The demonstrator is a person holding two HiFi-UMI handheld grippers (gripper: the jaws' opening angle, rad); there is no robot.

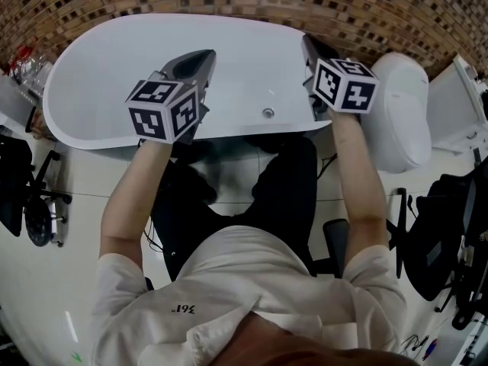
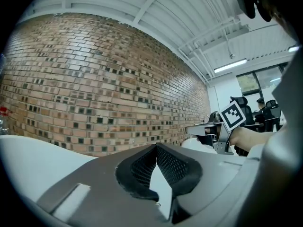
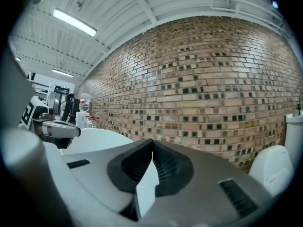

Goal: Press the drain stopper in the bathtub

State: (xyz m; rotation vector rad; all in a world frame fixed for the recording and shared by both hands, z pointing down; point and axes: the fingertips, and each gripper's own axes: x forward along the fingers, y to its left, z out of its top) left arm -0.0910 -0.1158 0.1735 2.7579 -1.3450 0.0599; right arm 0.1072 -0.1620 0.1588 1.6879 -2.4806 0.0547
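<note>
Head view only: drain stopper (image 1: pixel 268 113), at 5 o'clock in bathtub (image 1: pixel 107 67).
Gripper views only: ceiling (image 3: pixel 142 8).
Left gripper (image 2: pixel 156 146): tips together, empty.
Right gripper (image 3: pixel 152 142): tips together, empty.

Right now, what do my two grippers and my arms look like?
The left gripper and right gripper are grey wedges tapering to black ribbed pads. Each carries a cube of black-and-white square markers. A white short-sleeved shirt leaves the forearms bare.
</note>
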